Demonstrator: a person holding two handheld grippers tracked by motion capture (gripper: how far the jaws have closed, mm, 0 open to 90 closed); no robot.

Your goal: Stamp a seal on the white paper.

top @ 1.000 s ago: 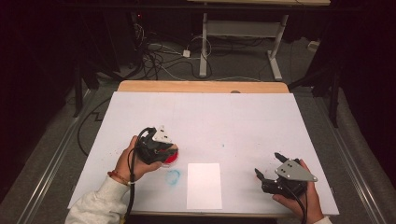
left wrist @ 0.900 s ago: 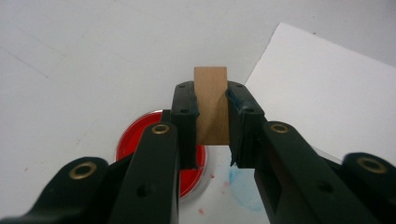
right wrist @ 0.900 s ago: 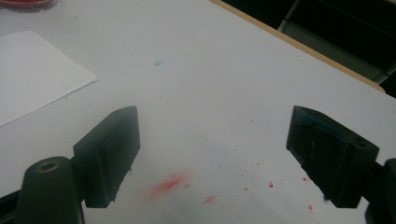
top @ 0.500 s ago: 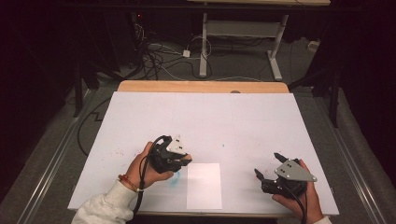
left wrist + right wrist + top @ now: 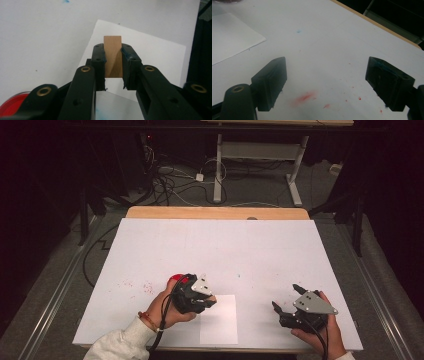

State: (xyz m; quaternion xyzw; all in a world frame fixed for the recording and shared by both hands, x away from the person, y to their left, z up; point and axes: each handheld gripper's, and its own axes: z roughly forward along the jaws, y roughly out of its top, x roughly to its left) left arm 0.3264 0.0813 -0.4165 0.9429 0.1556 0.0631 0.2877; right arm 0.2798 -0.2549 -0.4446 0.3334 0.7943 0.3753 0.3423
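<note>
My left gripper [image 5: 212,300] is shut on a small wooden block [image 5: 113,47], which sticks out past the jaws in the left gripper view. It hovers at the left edge of a white paper sheet [image 5: 220,325] lying near the table's front edge. The sheet [image 5: 155,55] spreads beneath the block. Behind the left hand sits a red dish [image 5: 176,279], partly hidden by the gripper. My right gripper [image 5: 284,298] stands open at the front right, nothing between its jaws [image 5: 325,80], right of the sheet [image 5: 229,35].
The white table top [image 5: 225,250] carries red smears [image 5: 305,96], red specks [image 5: 135,284] and a blue spot [image 5: 298,31]. A wooden strip [image 5: 215,213] runs along the far edge. Cables and desk legs lie on the floor beyond.
My left gripper has moved right from over the red dish to the paper's left edge, uncovering part of the dish. The right gripper has stayed put.
</note>
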